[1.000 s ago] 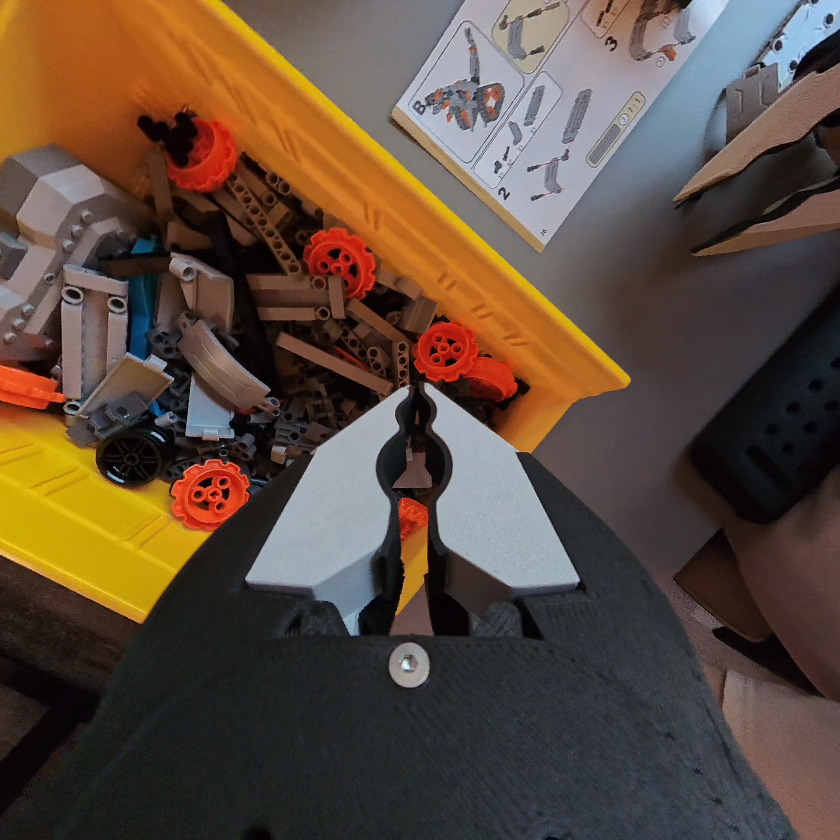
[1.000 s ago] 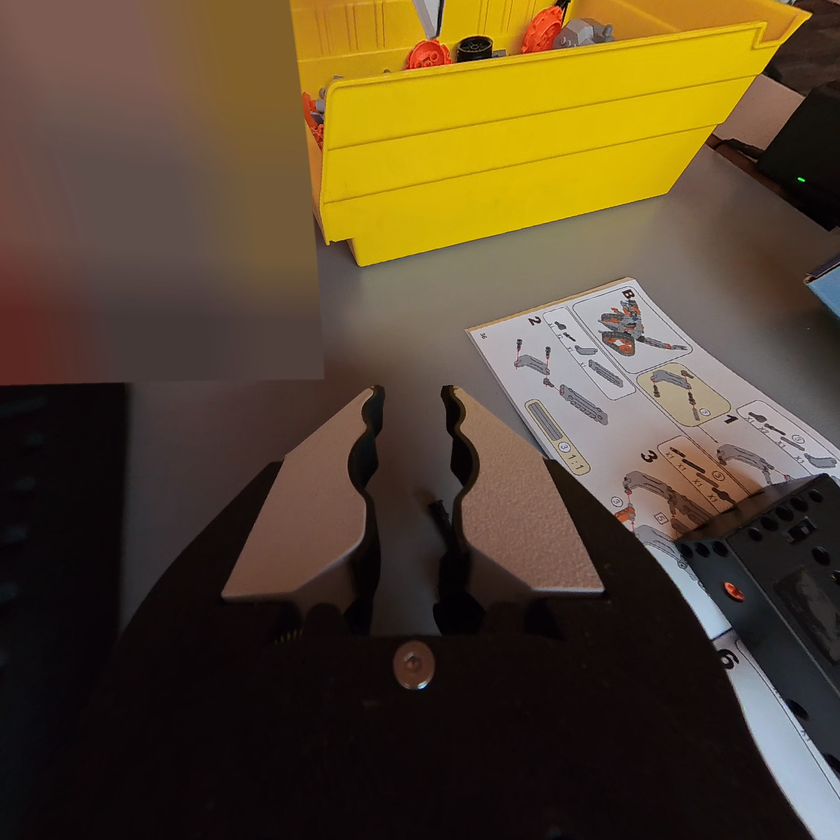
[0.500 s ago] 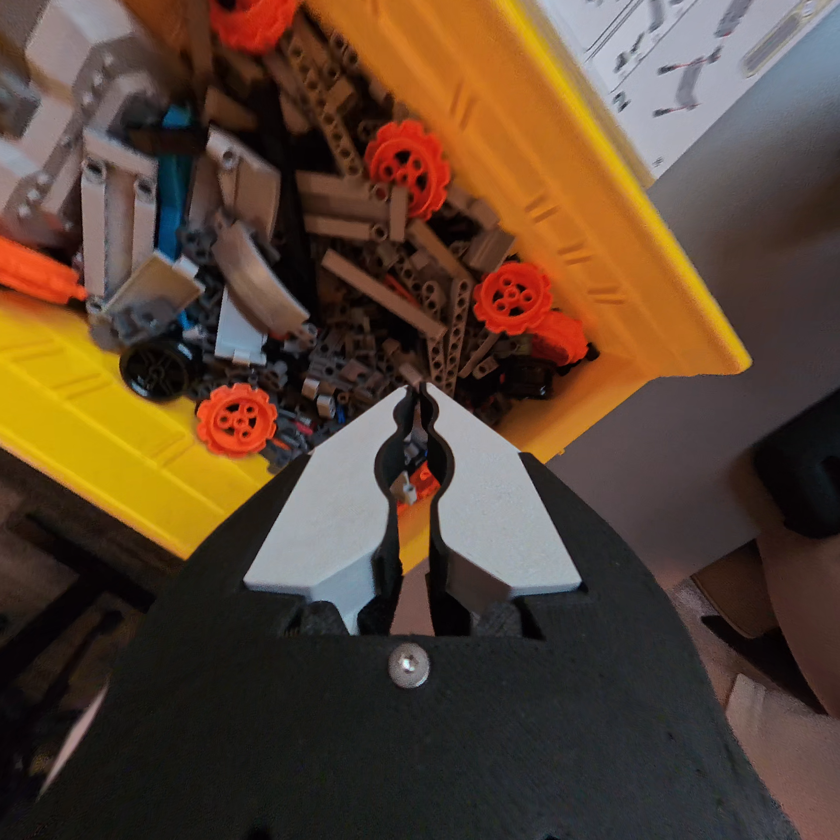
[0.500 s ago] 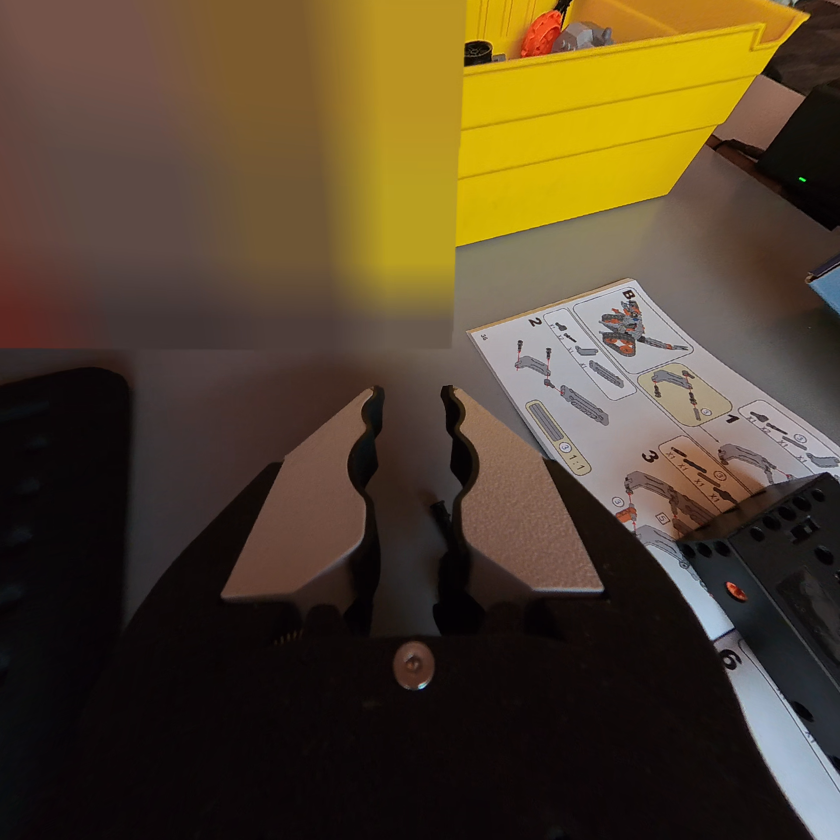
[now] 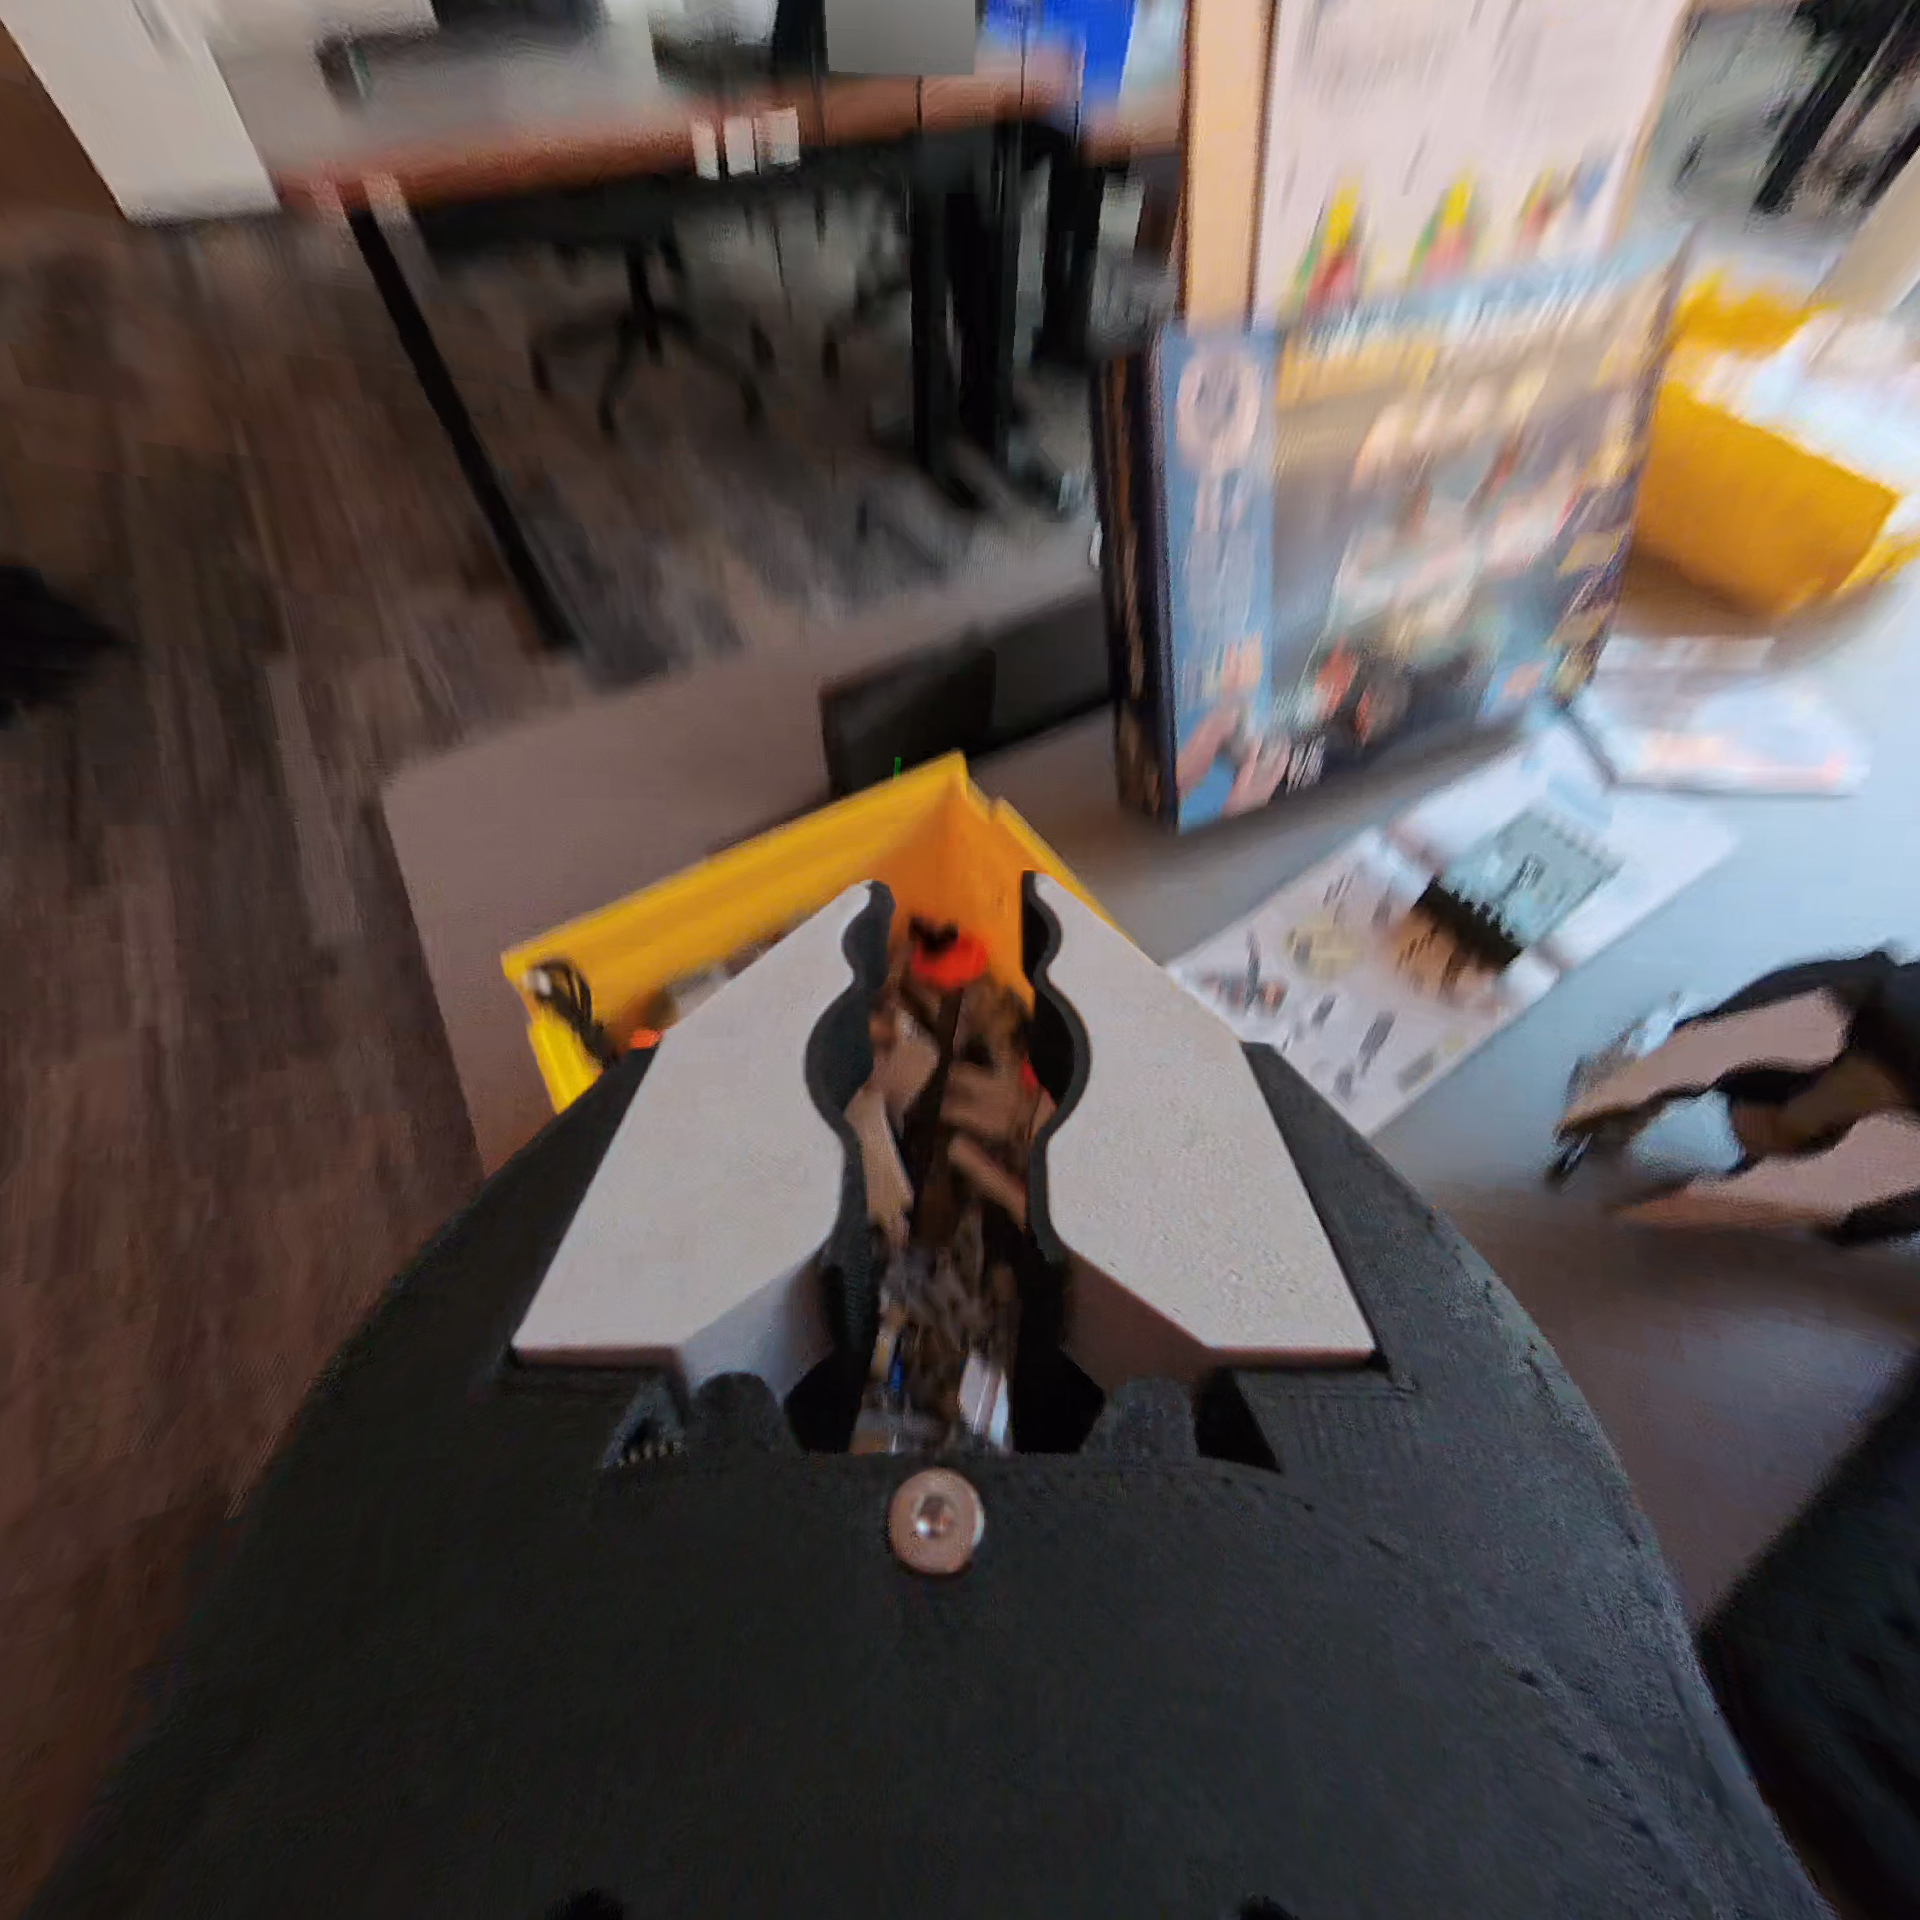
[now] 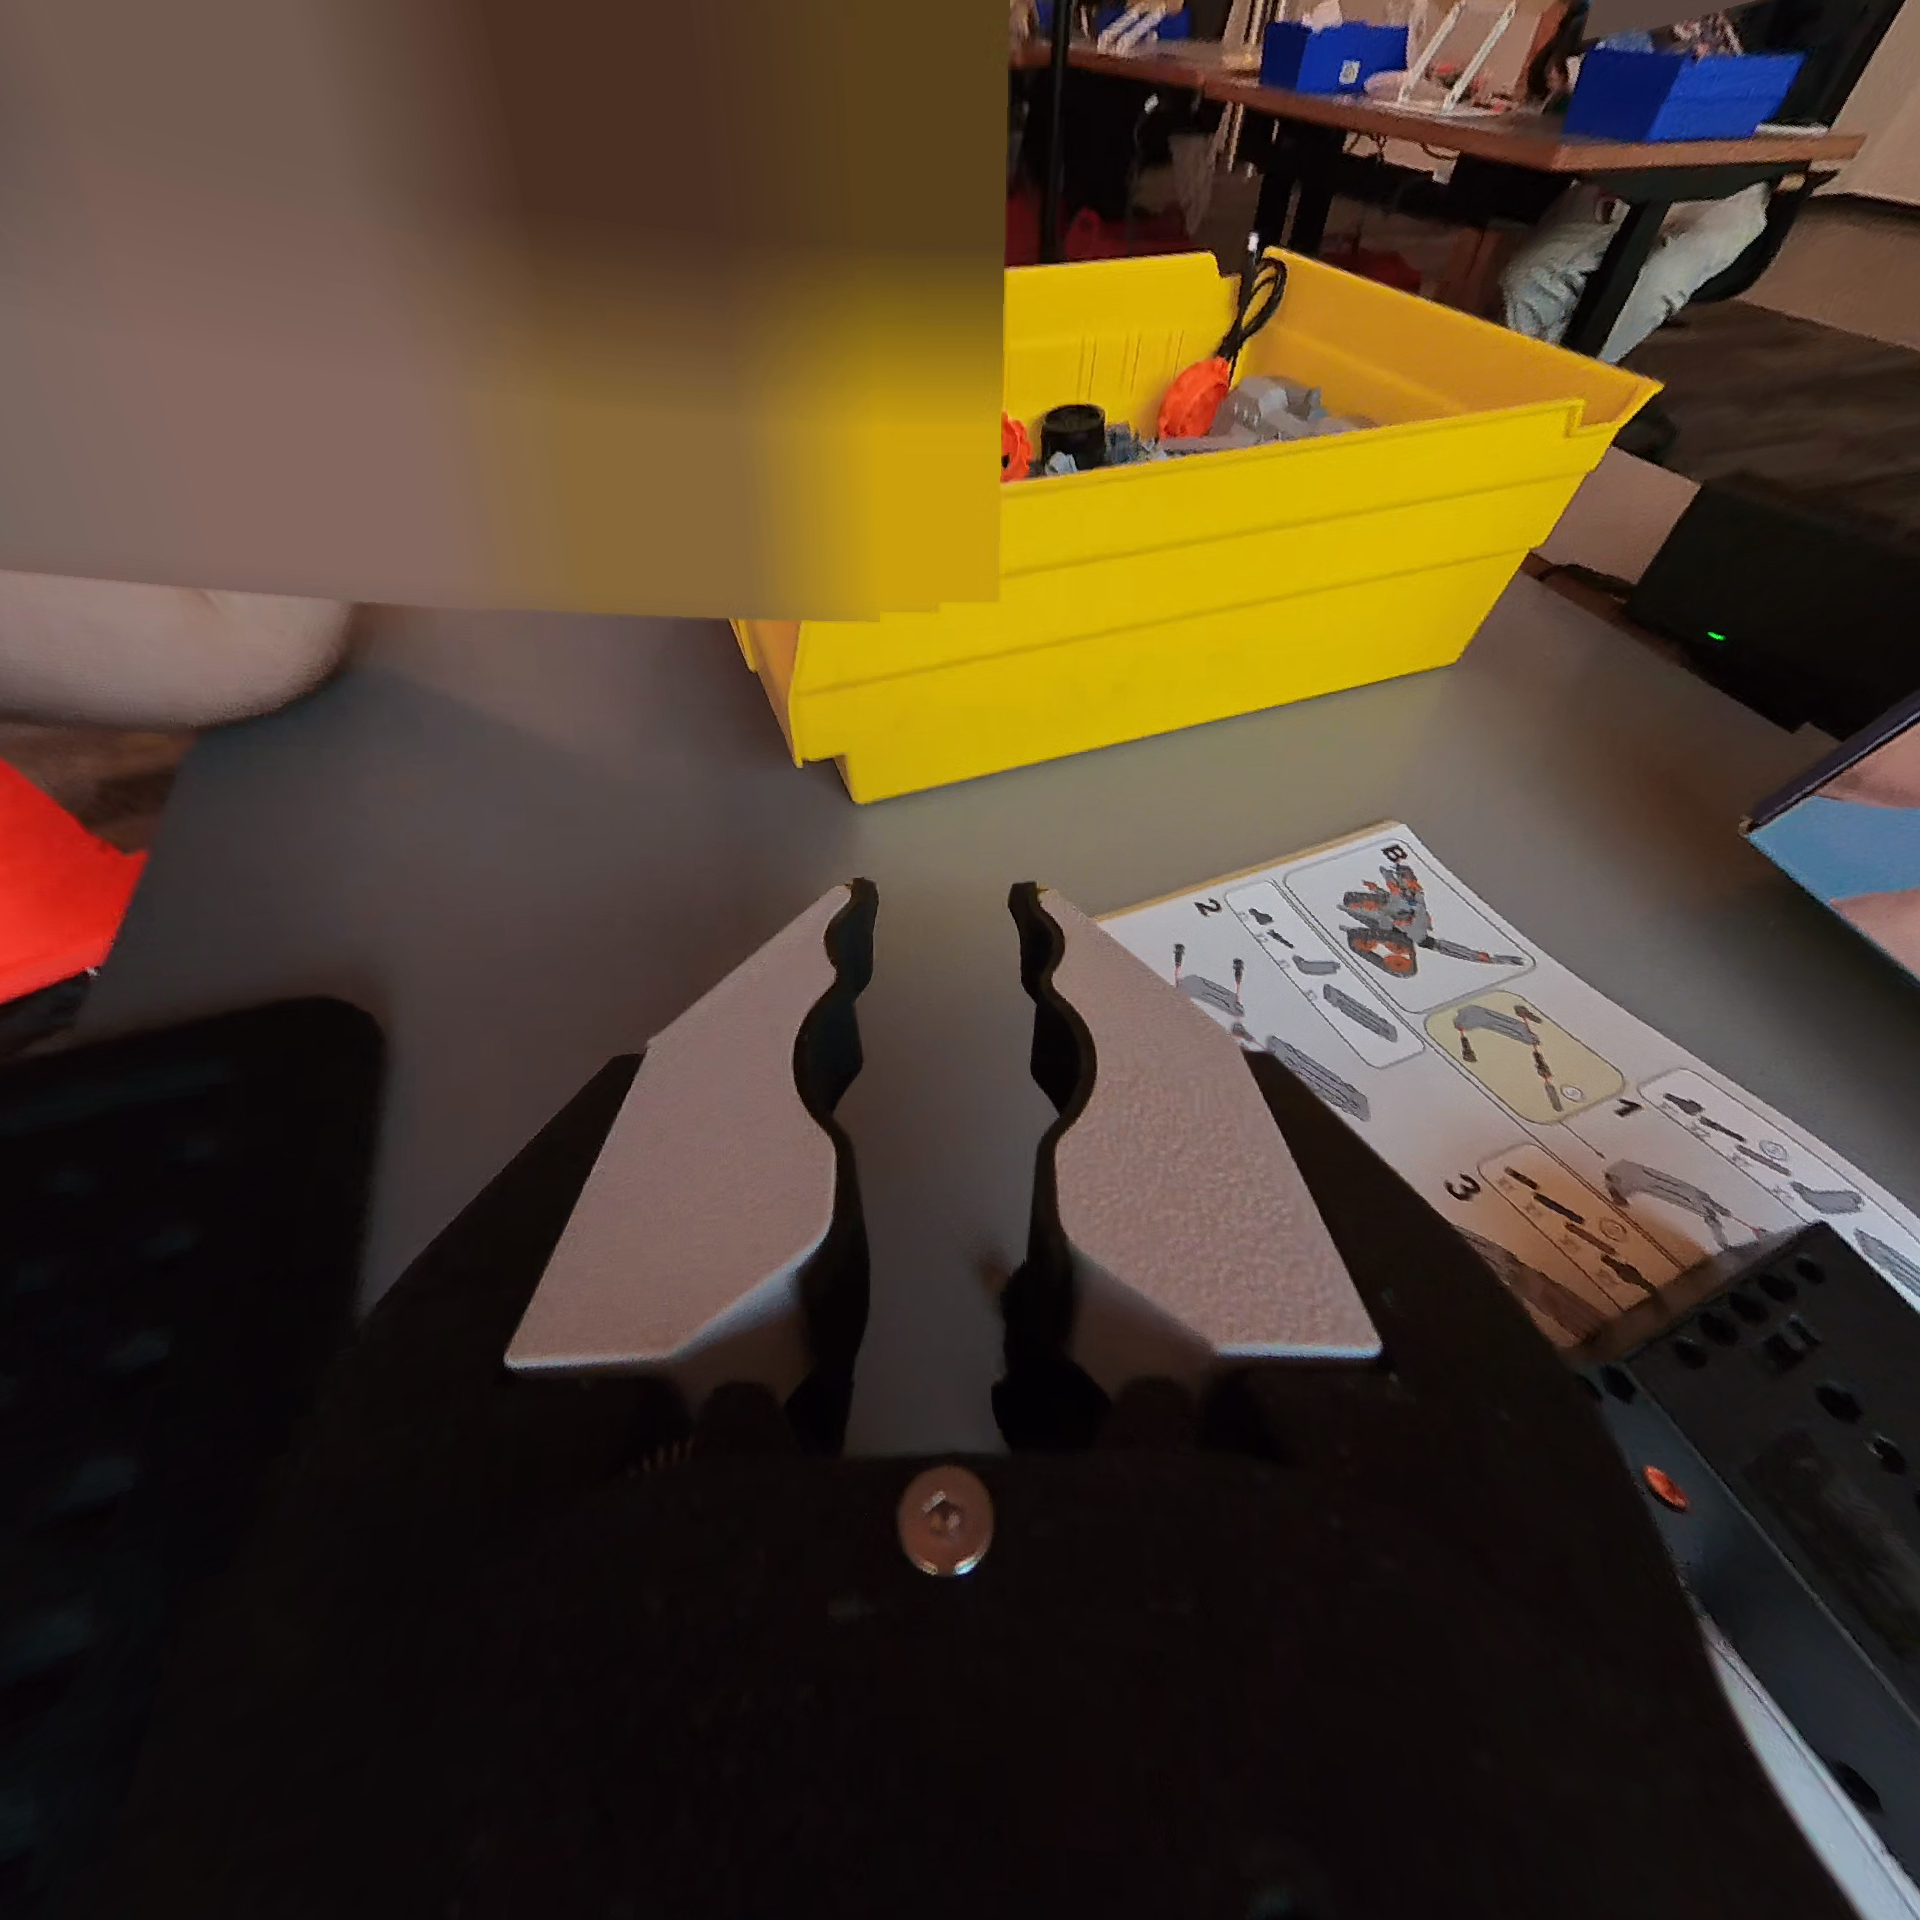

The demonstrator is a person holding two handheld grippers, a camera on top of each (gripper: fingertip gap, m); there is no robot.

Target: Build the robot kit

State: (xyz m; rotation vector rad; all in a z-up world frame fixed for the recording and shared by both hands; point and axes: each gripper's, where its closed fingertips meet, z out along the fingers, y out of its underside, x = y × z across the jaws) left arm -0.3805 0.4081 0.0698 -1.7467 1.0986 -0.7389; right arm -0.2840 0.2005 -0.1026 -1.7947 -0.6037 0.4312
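My left gripper point(image 5: 951, 896) is open and hovers over the near end of a yellow bin point(image 5: 727, 899). Blurred grey, black and orange building pieces point(image 5: 951, 1091) in the bin show between its fingers, and nothing is gripped. My right gripper point(image 6: 940, 894) is open and empty, low over the grey table point(image 6: 582, 831). It points at the yellow bin point(image 6: 1195, 623), which holds orange wheels point(image 6: 1190, 400) and grey parts. It seems to show blurred at the right of the left wrist view point(image 5: 1766, 1091).
An instruction sheet point(image 6: 1455, 1039) lies right of the right gripper, under a black block with holes point(image 6: 1787, 1382). A black perforated pad point(image 6: 177, 1195) lies to its left. A boxed set point(image 5: 1382, 540) stands behind the sheet point(image 5: 1351, 966), with a second yellow bin point(image 5: 1756, 499) beyond. Some 30 centimeters of space lies between my two pairs of fingers.
The left gripper has opened and swung from looking down into the bin to looking level across the table. The right gripper stays open; its view has tilted up a little.
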